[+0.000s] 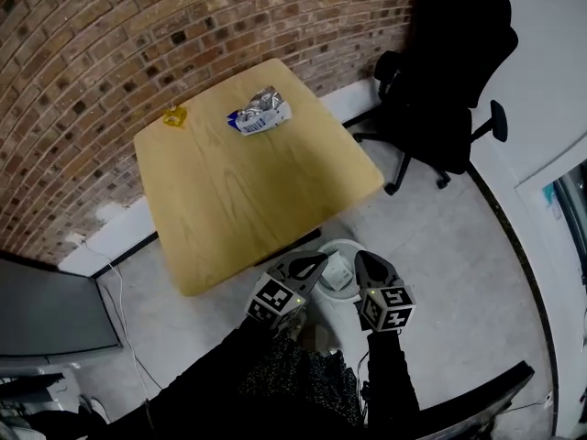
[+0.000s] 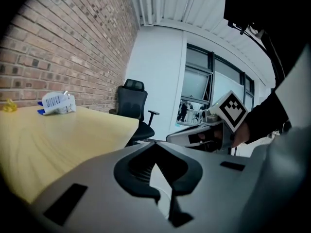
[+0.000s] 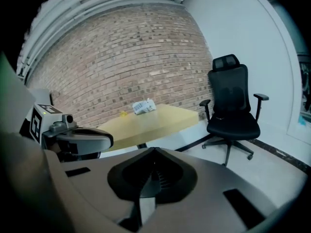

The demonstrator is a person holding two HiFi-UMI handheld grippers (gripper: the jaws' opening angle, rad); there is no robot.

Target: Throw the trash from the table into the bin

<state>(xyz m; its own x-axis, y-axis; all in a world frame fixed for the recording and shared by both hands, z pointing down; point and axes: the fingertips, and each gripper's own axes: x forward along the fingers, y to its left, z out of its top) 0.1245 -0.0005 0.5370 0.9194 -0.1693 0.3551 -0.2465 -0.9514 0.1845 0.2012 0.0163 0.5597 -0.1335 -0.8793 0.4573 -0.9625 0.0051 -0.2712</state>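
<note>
A crumpled white-and-blue bag (image 1: 260, 115) lies near the far edge of the wooden table (image 1: 257, 200). A small yellow wrapper (image 1: 174, 115) sits at the far left corner. Both also show in the left gripper view: the bag (image 2: 57, 103) and the wrapper (image 2: 8, 106). A white bin (image 1: 336, 245) stands on the floor by the table's near corner. My left gripper (image 1: 316, 260) and right gripper (image 1: 362, 262) hang side by side above the bin, well short of the trash. Both are shut with nothing between the jaws, as the left gripper (image 2: 154, 148) and right gripper (image 3: 154, 152) show in their own views.
A black office chair (image 1: 449, 71) stands right of the table by the white wall. A brick wall (image 1: 110, 53) runs behind the table. A grey cabinet (image 1: 46, 310) is at the lower left, with a cable (image 1: 124, 314) on the floor beside it.
</note>
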